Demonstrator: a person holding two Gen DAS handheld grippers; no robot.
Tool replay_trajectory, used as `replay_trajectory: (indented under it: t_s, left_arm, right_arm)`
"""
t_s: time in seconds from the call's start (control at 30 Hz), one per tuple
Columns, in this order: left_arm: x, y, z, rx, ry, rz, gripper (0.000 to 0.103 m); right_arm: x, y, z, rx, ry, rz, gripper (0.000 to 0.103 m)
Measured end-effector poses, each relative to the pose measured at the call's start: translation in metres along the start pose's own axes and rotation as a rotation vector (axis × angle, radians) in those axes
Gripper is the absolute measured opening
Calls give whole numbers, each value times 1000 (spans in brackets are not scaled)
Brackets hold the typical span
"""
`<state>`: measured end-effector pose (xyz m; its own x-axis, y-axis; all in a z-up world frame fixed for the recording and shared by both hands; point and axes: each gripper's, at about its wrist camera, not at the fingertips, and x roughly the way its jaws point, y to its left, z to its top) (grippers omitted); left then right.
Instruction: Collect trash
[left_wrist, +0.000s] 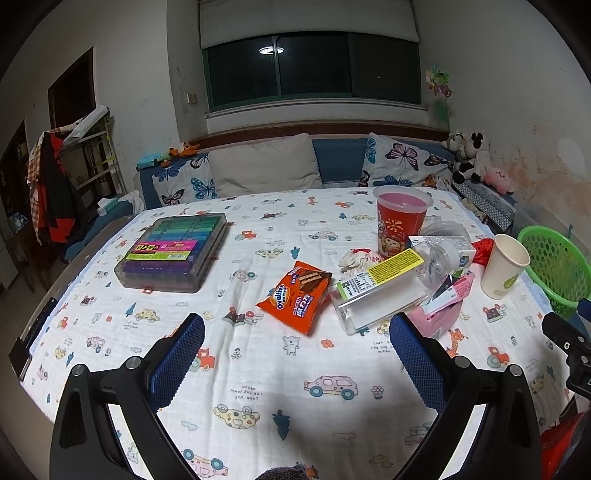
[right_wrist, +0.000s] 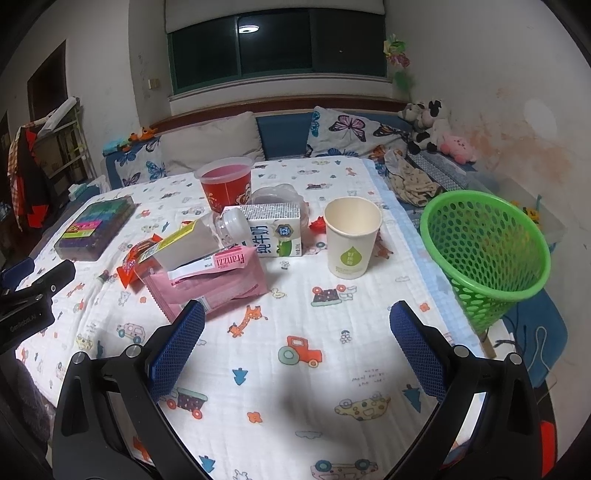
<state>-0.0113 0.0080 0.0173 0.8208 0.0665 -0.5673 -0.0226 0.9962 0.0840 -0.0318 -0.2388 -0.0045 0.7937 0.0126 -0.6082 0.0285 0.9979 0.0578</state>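
Note:
Trash lies on the cartoon-print tablecloth (left_wrist: 258, 369). An orange Ovaltine wrapper (left_wrist: 295, 297), an empty clear bottle (left_wrist: 380, 291) on its side, a pink Franzzi wrapper (right_wrist: 214, 280), a milk carton (right_wrist: 275, 230), a white paper cup (right_wrist: 351, 236) and a red cup (right_wrist: 227, 184) show. A green mesh basket (right_wrist: 487, 251) stands at the table's right edge. My left gripper (left_wrist: 295, 332) is open and empty, just short of the Ovaltine wrapper. My right gripper (right_wrist: 297, 325) is open and empty, short of the paper cup.
A clear box of coloured items (left_wrist: 173, 254) sits at the table's left. A crumpled tissue (left_wrist: 356, 258) lies behind the bottle. A sofa with cushions (left_wrist: 266, 166) runs behind the table. Plush toys (right_wrist: 428, 125) sit at the back right.

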Motion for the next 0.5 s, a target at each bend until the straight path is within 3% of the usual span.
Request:
replay_trajectory:
  t_s: [0.5]
  left_arm:
    - [-10, -6, 1, 2, -13, -9, 97]
  right_arm:
    - [-5, 4, 3, -4, -17, 10, 99]
